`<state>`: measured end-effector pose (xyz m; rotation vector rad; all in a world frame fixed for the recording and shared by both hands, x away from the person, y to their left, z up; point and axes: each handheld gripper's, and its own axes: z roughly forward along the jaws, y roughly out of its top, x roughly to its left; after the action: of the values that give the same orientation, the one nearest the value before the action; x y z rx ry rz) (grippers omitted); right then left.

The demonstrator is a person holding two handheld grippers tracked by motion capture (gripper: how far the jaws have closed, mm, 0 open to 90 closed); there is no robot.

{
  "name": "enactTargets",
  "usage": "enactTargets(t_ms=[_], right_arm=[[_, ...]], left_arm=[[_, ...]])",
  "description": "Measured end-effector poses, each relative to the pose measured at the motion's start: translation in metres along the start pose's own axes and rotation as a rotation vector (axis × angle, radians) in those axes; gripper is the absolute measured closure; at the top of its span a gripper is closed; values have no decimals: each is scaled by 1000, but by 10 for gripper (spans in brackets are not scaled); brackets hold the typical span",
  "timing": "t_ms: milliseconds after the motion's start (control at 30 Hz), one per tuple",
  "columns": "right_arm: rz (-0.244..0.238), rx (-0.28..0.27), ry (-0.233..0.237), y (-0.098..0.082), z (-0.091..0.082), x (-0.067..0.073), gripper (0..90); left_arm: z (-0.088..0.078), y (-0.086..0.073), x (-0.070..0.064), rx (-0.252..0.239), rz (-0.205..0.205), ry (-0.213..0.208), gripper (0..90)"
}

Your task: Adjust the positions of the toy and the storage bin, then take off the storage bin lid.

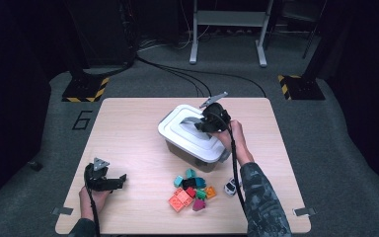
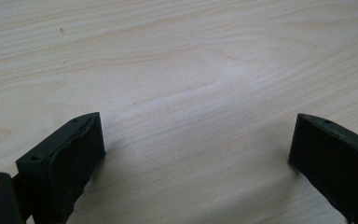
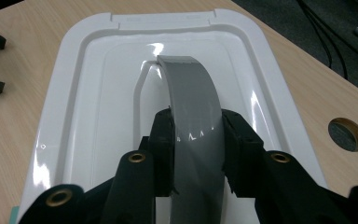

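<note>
At centre of the high view, slightly right, the grey handle (image 3: 193, 126) of the white lid (image 1: 177, 126) is the thing being worked on: the right gripper (image 1: 208, 123) is clamped on that handle from both sides, its jaws pressing the grey band as the right gripper view shows closely. The lid lies flat on the storage box (image 1: 192, 155), so by my judgement the grip is made but the lifting is not yet done; opening the box and whatever follows with the toys is left. What the box contains cannot be told, since the lid covers it. Below it in the frame, a heap of coloured blocks (image 1: 190, 192) and a small toy car (image 1: 231, 187) lie loose on the table (image 1: 128, 148), outside any container. At lower left, the left gripper (image 1: 120, 180) hovers with its jaws spread wide over bare wood, holding nothing.
</note>
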<state>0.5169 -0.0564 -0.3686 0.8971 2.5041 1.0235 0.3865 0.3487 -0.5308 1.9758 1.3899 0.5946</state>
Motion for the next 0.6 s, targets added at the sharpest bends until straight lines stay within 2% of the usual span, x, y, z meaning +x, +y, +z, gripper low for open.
enactTargets(t_ms=[67,100,367,433,467,600], right_arm=[[12,-10,-2,2,-3,0,677],[0,-15,-1,3,-5,-1,677],[5,-37,-38,10,-22,-3,677],[27,-43,-54,10,-26,-4,677],[18,-50,-62,10,-27,-6,677],[45,-66,-92,9,-38,-10,676]], left_arm=[[0,0,0,-1,-1,0,31],[0,0,0,0,0,0,31],[0,0,0,-1,-1,0,31],[0,0,0,0,0,1,31],[0,0,1,6,8,-2,31],[0,0,0,5,8,-2,31]])
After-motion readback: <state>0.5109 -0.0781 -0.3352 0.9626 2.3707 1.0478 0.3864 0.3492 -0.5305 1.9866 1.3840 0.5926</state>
